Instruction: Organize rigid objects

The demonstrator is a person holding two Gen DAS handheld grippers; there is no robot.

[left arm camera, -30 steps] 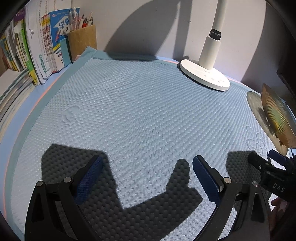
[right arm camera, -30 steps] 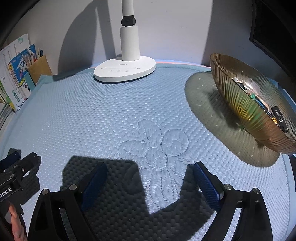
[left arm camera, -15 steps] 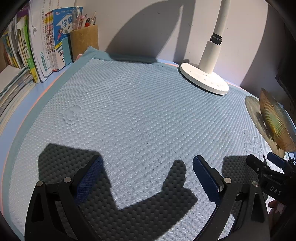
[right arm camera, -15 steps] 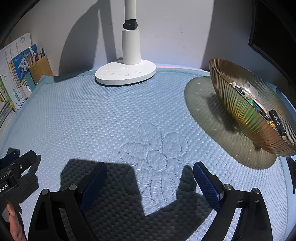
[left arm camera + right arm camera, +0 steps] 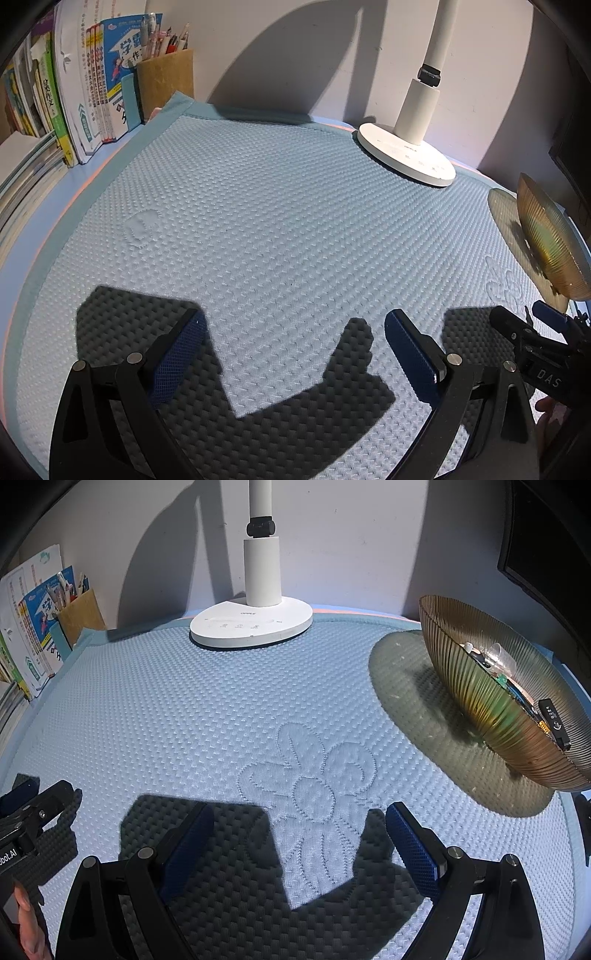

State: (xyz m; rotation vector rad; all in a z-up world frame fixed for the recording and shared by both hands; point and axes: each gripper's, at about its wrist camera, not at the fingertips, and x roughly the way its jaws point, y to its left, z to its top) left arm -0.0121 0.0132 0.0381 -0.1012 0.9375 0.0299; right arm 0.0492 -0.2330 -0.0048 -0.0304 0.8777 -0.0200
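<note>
An amber ribbed glass bowl stands at the right of the blue quilted mat; it also shows edge-on in the left wrist view. Inside it lie several small items, among them a black USB stick and a clear piece. My right gripper is open and empty, low over the mat's flower pattern, left of the bowl. My left gripper is open and empty over bare mat. No loose object lies on the mat.
A white desk lamp base stands at the back middle, also in the left wrist view. Books and a brown pen holder line the back left. A dark monitor edge is behind the bowl.
Both grippers have drawn back and lifted slightly, so lamp, bowl and books sit a little farther off. Both stay open and empty.
</note>
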